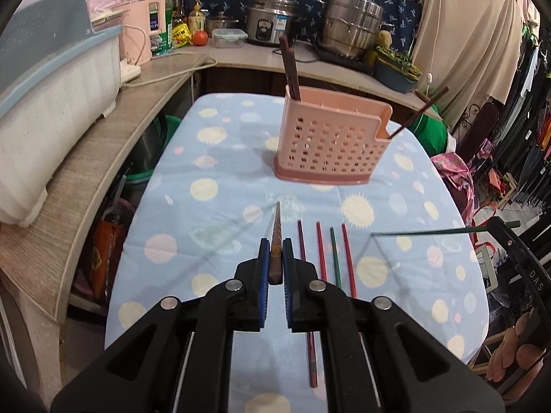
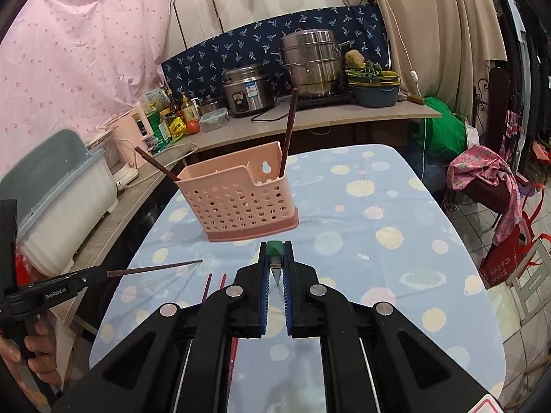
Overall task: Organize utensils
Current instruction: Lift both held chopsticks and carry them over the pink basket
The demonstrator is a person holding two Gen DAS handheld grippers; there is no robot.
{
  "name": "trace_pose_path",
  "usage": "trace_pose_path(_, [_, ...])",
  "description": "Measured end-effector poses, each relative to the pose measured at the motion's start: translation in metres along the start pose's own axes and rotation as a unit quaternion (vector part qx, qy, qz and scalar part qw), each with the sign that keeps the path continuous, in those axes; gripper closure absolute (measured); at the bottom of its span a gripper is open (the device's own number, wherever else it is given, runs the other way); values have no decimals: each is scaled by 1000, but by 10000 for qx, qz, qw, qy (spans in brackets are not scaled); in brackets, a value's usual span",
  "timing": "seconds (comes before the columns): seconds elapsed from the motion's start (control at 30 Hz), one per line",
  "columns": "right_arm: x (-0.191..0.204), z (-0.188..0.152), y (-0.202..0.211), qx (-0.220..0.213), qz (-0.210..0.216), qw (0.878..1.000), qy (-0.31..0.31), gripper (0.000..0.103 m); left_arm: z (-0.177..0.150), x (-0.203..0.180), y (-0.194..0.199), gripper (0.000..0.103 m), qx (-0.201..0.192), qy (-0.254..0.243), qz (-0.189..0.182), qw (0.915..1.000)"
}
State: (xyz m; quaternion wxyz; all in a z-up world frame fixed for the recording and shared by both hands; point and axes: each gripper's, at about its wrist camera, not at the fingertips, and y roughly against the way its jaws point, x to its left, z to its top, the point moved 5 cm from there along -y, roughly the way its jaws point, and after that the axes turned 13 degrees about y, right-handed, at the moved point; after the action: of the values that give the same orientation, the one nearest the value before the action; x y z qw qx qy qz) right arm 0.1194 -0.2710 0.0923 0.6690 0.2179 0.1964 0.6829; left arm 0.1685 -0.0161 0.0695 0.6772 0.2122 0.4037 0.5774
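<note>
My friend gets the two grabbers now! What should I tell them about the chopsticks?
Left gripper: shut on a brown chopstick, held above the table.
Right gripper: shut on a green chopstick, also lifted.
Pink holder: stands upright on the spotted tablecloth, farther along the table than both grippers.
Done: dark brown chopsticks stand in one end of the holder and more lean out of the other end.
Left: drop both held chopsticks into the holder, then fetch the four on the cloth: two red, one green and one dark red.
</note>
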Motion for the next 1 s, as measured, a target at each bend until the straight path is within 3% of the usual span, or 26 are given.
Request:
trace_pose_path(0.67, [-20, 56, -5, -533, 208, 9977, -351, 96, 96, -40, 28, 96, -821, -25, -292, 9962])
trace_pose_path(1.0, [-23, 115, -3, -1126, 241, 9928, -328, 96, 150, -71, 61, 96, -1492, -2, -564, 9872])
